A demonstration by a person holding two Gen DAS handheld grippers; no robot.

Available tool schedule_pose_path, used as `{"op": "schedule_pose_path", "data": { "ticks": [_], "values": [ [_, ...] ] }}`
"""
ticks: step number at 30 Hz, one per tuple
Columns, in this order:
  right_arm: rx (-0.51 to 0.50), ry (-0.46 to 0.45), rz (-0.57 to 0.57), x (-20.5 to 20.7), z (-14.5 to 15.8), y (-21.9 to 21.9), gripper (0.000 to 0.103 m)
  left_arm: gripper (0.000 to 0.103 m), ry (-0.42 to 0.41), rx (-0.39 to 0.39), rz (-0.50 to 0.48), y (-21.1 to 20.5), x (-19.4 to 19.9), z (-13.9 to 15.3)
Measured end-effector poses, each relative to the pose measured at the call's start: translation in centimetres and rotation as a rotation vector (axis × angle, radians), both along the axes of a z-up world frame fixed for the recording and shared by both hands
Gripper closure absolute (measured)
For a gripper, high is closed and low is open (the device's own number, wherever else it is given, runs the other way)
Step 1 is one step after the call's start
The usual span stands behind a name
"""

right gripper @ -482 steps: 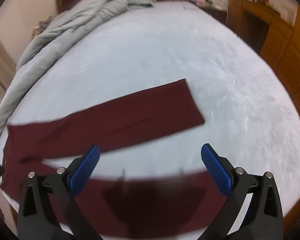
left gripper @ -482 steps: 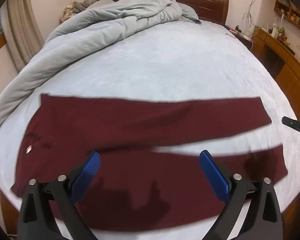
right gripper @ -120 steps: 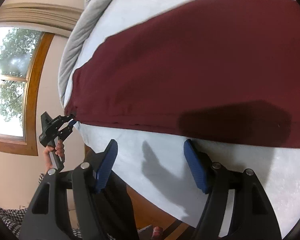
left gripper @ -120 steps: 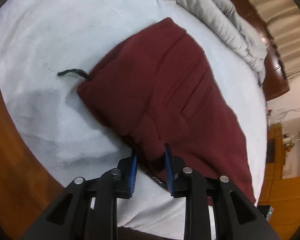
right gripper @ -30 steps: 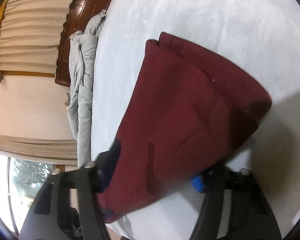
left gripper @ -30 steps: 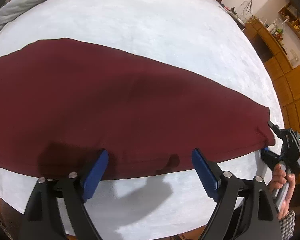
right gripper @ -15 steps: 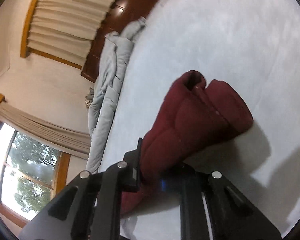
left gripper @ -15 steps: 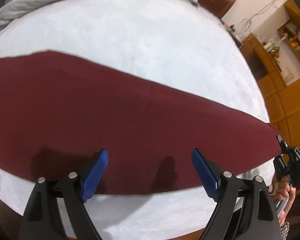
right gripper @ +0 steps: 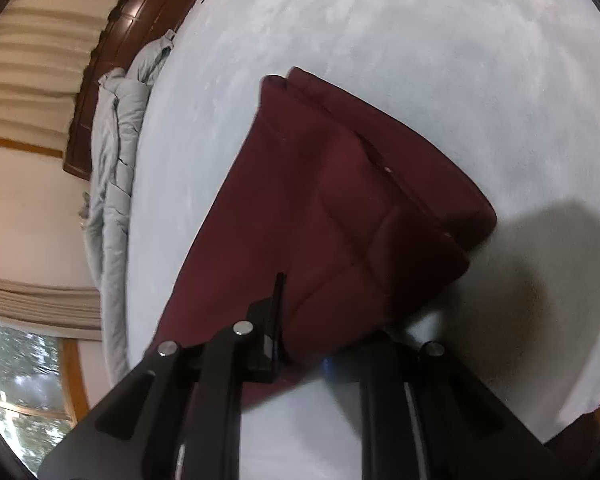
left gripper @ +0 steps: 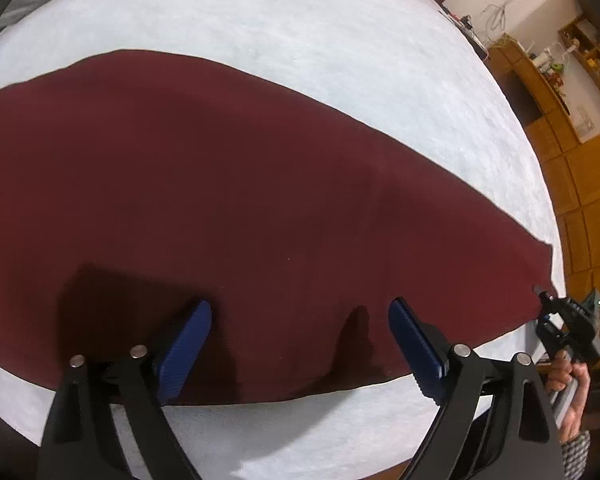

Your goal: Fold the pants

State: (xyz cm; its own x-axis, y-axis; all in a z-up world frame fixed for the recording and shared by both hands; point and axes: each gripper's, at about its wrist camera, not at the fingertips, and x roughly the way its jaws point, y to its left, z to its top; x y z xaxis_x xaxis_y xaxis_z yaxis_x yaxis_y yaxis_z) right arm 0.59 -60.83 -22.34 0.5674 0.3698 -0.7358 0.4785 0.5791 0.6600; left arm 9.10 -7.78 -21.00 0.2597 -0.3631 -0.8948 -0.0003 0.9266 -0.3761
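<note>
Your left gripper [left gripper: 300, 344] hangs wide open over the near edge of the pants [left gripper: 236, 200], its jaws just having widened further, nothing between them. Your right gripper [right gripper: 300, 344] is clamped on the hem end of the pants [right gripper: 332, 216], having closed since a second ago. The pants lie lengthwise on the white bed [left gripper: 340, 40]. A grey duvet [right gripper: 116, 152] sits at nine o'clock, wooden cabinets [left gripper: 572, 168] at three, clear of your path.
</note>
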Motion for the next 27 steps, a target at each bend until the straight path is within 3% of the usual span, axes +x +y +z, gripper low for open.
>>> {"op": "schedule_pose_path", "data": {
  "ticks": [3,9,15,19,27],
  "values": [
    [-0.068,-0.025,0.022,-0.7,2.1,0.6,0.089,0.012,0.008,-0.048,0.046,1.2,-0.2,0.8],
    [-0.21,-0.176,0.148,0.9,9.1,5.9,0.086,0.012,-0.027,-0.1,0.11,3.8,-1.5,2.8],
    [-0.265,-0.286,0.317,3.2,13.8,13.9,0.085,0.012,-0.093,-0.005,0.103,5.5,-2.8,4.6],
    [-0.245,-0.309,0.432,4.5,14.6,19.2,0.085,0.009,-0.097,0.003,0.14,6.8,-3.7,5.8],
    [-0.258,-0.274,0.612,6.5,13.1,28.9,0.085,0.006,-0.096,0.029,0.241,12.0,-6.5,6.3]
  ]
}}
